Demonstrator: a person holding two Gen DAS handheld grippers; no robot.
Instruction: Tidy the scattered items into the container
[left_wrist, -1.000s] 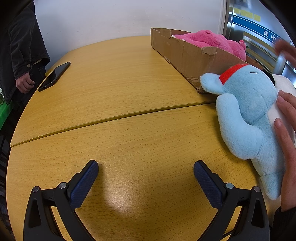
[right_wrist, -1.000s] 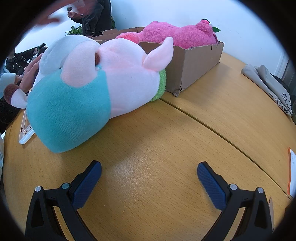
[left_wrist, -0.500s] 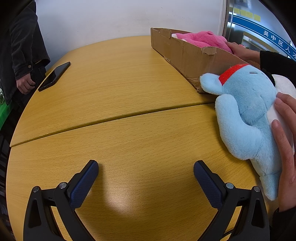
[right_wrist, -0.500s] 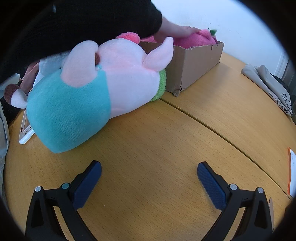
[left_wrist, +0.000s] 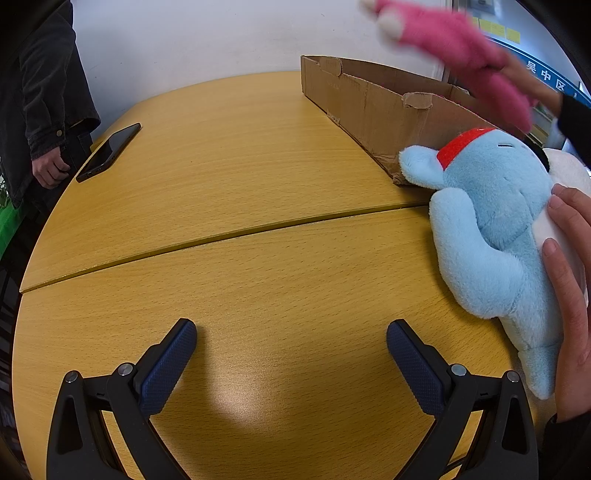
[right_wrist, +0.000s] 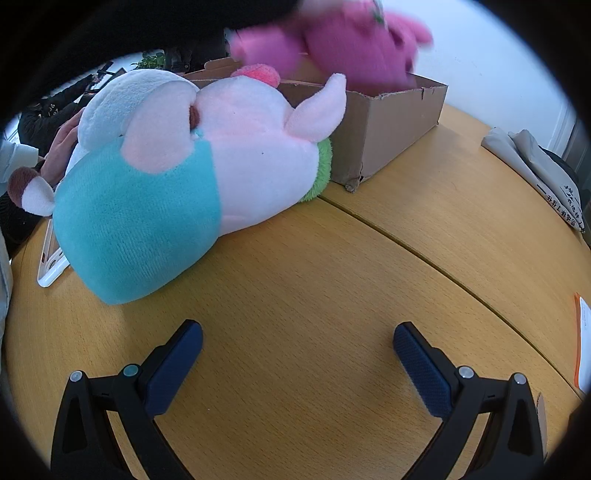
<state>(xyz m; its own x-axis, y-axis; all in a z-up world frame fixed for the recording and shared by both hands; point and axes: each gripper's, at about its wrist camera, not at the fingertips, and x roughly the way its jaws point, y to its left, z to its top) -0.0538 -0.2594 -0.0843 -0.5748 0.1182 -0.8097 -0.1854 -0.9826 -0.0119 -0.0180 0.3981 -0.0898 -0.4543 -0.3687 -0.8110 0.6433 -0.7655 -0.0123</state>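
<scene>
Both our left gripper (left_wrist: 291, 345) and right gripper (right_wrist: 297, 347) stand wide and empty. The blue plush (left_wrist: 491, 229) lies touching the cardboard box (left_wrist: 373, 107); it looks soft and light, so we judge its arm the best hold.

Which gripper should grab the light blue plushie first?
Probably the left gripper: it is open, and the light blue plushie lies just ahead to its right. The open right gripper faces the pink and teal plushie instead.
</scene>
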